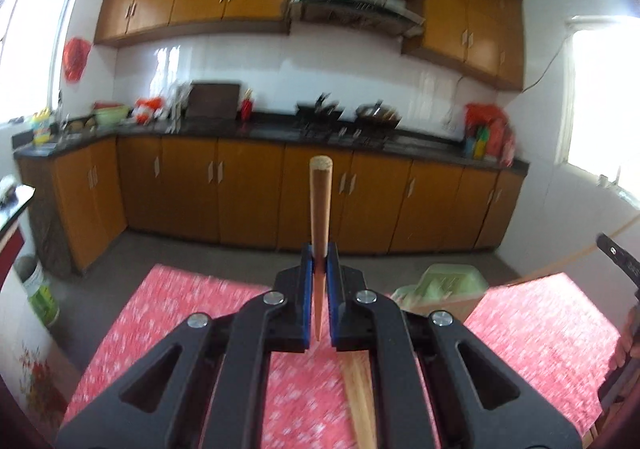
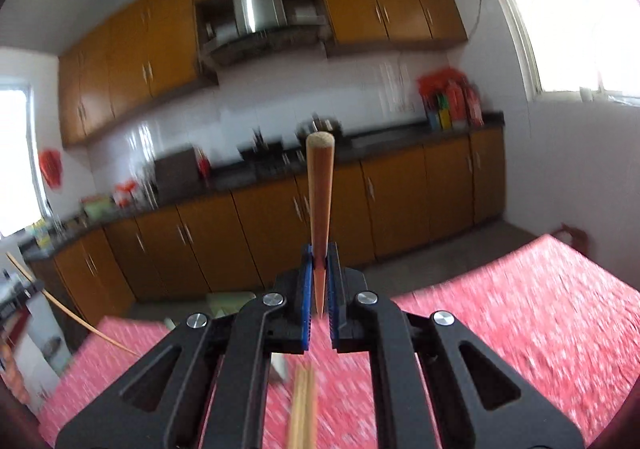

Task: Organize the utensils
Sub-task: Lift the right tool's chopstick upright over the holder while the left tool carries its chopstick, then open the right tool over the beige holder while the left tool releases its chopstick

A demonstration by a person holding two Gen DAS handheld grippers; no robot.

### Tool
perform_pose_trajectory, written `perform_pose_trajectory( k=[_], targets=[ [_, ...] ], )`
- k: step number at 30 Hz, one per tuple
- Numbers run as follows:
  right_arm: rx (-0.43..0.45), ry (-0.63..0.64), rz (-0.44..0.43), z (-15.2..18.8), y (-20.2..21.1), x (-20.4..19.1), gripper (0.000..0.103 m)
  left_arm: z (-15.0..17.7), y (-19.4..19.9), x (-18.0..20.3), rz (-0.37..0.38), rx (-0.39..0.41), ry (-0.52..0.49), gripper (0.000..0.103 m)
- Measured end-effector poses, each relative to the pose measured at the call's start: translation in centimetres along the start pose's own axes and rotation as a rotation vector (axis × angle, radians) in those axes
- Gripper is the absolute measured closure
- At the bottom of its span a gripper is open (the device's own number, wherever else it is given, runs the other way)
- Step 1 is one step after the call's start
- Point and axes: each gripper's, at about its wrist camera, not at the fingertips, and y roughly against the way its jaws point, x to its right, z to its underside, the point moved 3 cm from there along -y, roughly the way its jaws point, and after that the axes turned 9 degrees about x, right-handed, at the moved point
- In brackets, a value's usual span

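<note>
My left gripper (image 1: 319, 261) is shut on a wooden chopstick (image 1: 320, 205) that points straight out from the fingers, above a table with a red patterned cloth (image 1: 180, 309). My right gripper (image 2: 319, 261) is shut on another wooden chopstick (image 2: 319, 193), also held above the red cloth (image 2: 500, 309). More wooden chopsticks lie on the cloth under each gripper, in the left wrist view (image 1: 360, 401) and the right wrist view (image 2: 304, 409). A pale green container (image 1: 444, 285) stands at the table's far edge. The right gripper's edge (image 1: 620, 253) shows at the far right of the left view.
Orange kitchen cabinets (image 1: 248, 189) and a dark countertop (image 1: 260, 125) with pans and bottles run along the far wall. Grey floor lies between them and the table. A white bucket (image 1: 38, 289) stands at left. A thin chopstick (image 2: 60, 301) crosses the left edge of the right view.
</note>
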Motion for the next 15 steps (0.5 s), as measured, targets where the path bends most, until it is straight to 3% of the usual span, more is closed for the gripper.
perform_pose_trajectory(
  k=[3,7,11,15],
  targets=[
    [0.043,-0.034,-0.072,-2.5,-0.3,-1.8,0.096,-2.8,0.6,2.1,0.051,0.069,0.017,0.096],
    [-0.026,-0.06,-0.172,-2.3,-1.8,-3.9,0.096,-4.6,0.7,4.4,0.105,0.125,0.045,0.096],
    [-0.111,-0.014,-0.182,-0.4,-3.7,-5.2,0.096,-4.5,-0.6,6.5,0.162,0.125,0.069,0.096],
    [-0.211,0.003,-0.171,1.5,-6.1,-5.5,0.096,-3.2,-3.4,8.2,0.183,0.07,0.062,0.096]
  ],
)
